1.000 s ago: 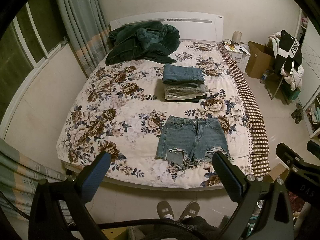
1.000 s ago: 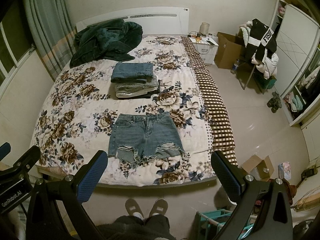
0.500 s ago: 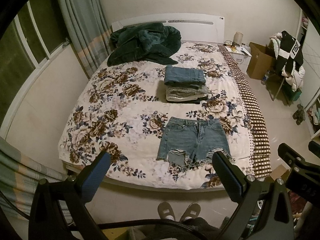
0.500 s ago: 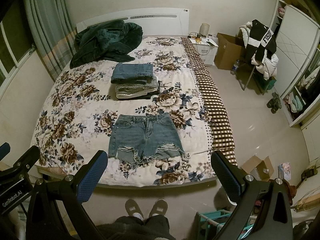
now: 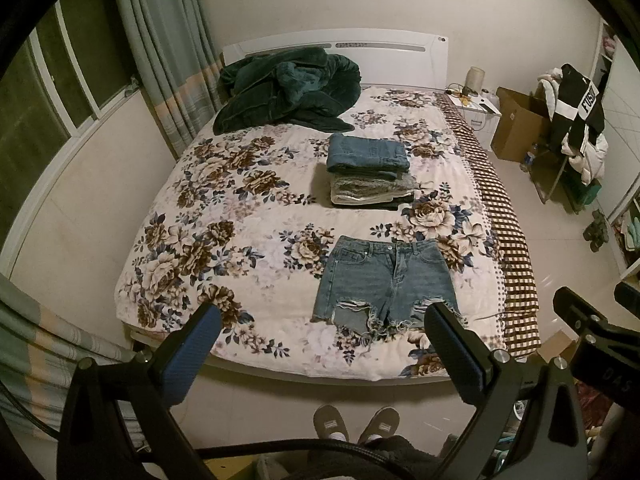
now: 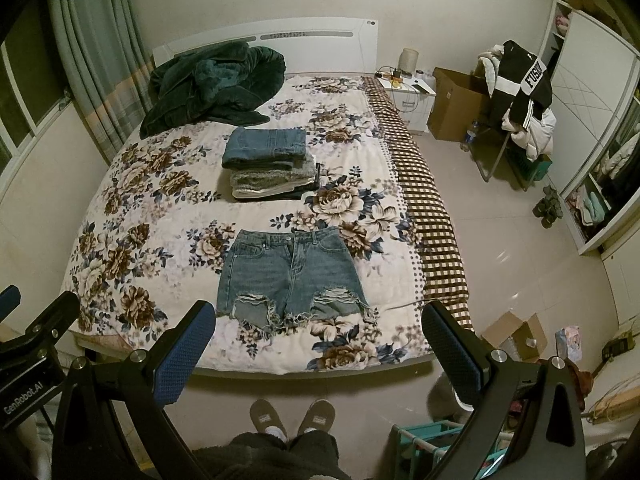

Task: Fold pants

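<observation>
Denim shorts (image 6: pixel 290 276) lie flat and unfolded near the bed's (image 5: pixel 256 216) foot edge, waistband away, presumably spread for folding; left gripper (image 5: pixel 320 354) and right gripper (image 6: pixel 316 350) hover above, both spread wide and empty.

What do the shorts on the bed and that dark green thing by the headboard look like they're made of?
The shorts look like faded blue denim: visible seams, pockets, and frayed white threads at the ripped hems. The dark green heap seems plush fleece or velvet, judging by its soft sheen and thick folds.
</observation>
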